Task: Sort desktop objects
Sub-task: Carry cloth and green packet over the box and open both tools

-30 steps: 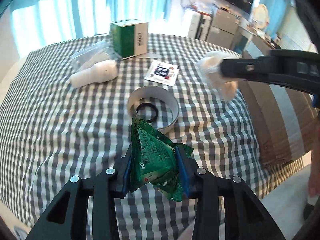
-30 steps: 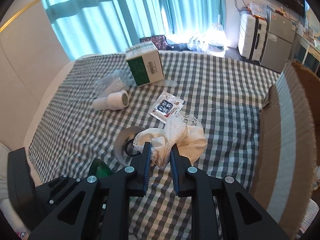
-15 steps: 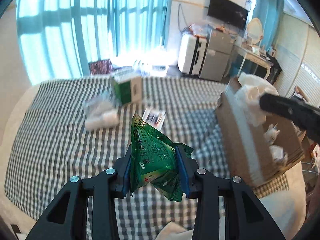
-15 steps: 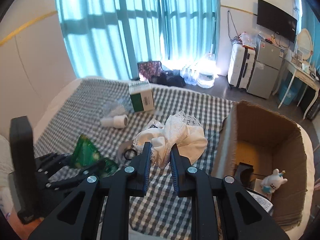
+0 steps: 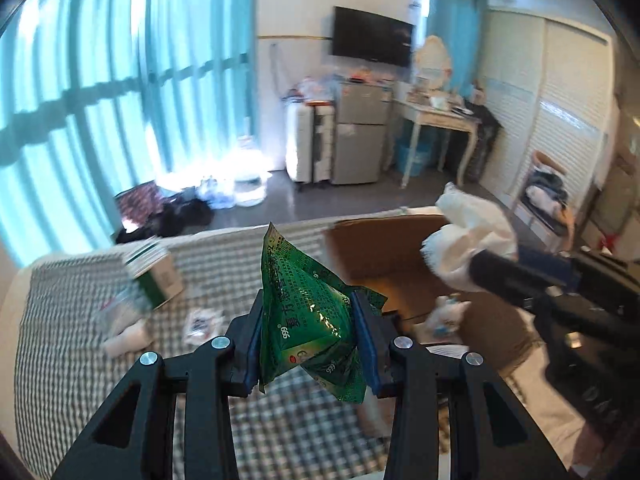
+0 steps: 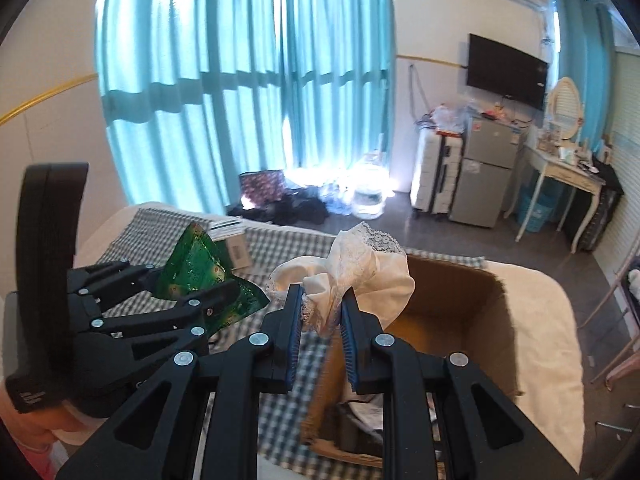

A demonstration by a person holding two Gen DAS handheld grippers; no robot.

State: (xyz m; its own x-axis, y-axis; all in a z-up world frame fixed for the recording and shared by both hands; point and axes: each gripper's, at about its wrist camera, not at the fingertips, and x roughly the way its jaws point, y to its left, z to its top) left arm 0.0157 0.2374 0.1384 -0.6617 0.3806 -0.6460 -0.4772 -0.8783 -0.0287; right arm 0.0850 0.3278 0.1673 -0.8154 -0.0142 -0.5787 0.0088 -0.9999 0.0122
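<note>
My left gripper (image 5: 307,300) is shut on a green foil packet (image 5: 310,312) and holds it high above the checked table; it also shows in the right wrist view (image 6: 200,272). My right gripper (image 6: 320,292) is shut on a white lace cloth (image 6: 360,268), held over the near rim of an open cardboard box (image 6: 472,304). In the left wrist view the cloth (image 5: 472,236) and the box (image 5: 384,252) are to the right. A small white toy (image 5: 446,314) lies inside the box.
On the checked tablecloth (image 5: 60,344) lie a green and white carton (image 5: 154,276), a white roll with clear plastic (image 5: 124,328) and a small printed sachet (image 5: 200,322). Behind are teal curtains, a suitcase, a small fridge and a white desk.
Both grippers have risen well above the table and swung right toward the cardboard box, each still holding its object. The table items now look smaller and lower in view.
</note>
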